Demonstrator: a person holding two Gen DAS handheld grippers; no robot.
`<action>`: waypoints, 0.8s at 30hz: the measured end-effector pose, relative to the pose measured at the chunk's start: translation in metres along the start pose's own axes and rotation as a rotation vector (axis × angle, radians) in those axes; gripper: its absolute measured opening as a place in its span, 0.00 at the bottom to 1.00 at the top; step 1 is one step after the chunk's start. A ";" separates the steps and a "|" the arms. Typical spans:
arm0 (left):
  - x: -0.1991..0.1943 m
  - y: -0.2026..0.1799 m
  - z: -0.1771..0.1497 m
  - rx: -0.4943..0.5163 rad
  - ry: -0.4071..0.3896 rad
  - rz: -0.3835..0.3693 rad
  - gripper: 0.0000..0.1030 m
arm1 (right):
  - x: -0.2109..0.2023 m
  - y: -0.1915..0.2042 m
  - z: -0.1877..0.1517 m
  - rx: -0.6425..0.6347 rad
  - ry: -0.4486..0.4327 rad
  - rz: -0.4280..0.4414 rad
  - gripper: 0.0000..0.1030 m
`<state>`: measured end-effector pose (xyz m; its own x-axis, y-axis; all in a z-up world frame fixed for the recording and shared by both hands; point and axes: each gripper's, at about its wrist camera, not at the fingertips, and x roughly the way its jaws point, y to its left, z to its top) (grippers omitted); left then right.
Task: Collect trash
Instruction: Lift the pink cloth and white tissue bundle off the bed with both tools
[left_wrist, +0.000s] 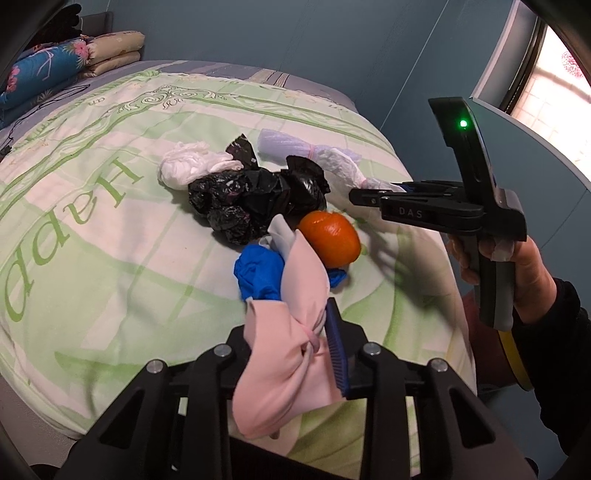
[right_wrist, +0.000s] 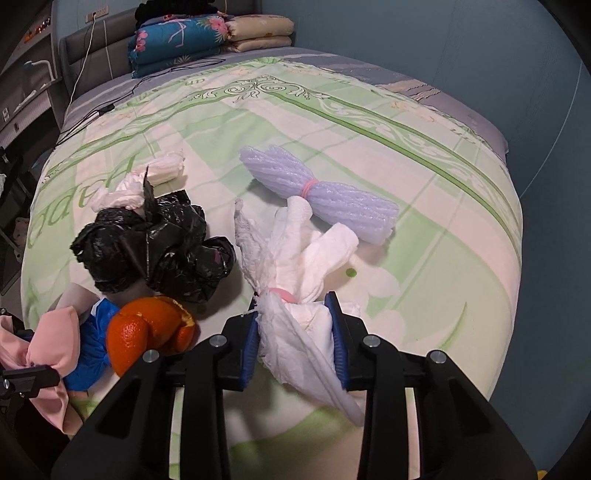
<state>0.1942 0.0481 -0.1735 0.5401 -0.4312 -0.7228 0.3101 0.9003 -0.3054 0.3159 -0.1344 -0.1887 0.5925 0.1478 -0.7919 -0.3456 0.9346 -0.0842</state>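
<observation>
My left gripper is shut on a pink cloth bundle tied at its middle; the bundle hides the left finger. My right gripper is shut on a white tissue bundle bound with a pink band, both blue pads pressing its sides. In the left wrist view the right gripper holds that tissue bundle just above the bed. On the bedcover lie a crumpled black bag, an orange peel, a blue crumpled item, more white tissue and a lilac foam net.
The green and white bedcover fills both views. Folded quilts are stacked at the head of the bed, with cables trailing beside them. A blue wall and a window lie beyond the bed's far side.
</observation>
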 end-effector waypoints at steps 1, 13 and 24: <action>-0.002 0.000 0.000 0.002 -0.003 0.001 0.28 | -0.002 0.000 -0.001 0.004 -0.002 -0.002 0.30; -0.033 0.012 -0.008 0.008 -0.023 0.030 0.28 | -0.037 -0.003 -0.013 0.049 -0.038 0.018 0.30; -0.036 0.033 -0.021 -0.039 0.051 0.044 0.30 | -0.054 0.000 -0.026 0.055 -0.052 0.024 0.30</action>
<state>0.1687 0.0951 -0.1706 0.5112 -0.3887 -0.7665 0.2562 0.9202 -0.2958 0.2653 -0.1509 -0.1613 0.6219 0.1858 -0.7608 -0.3208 0.9466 -0.0311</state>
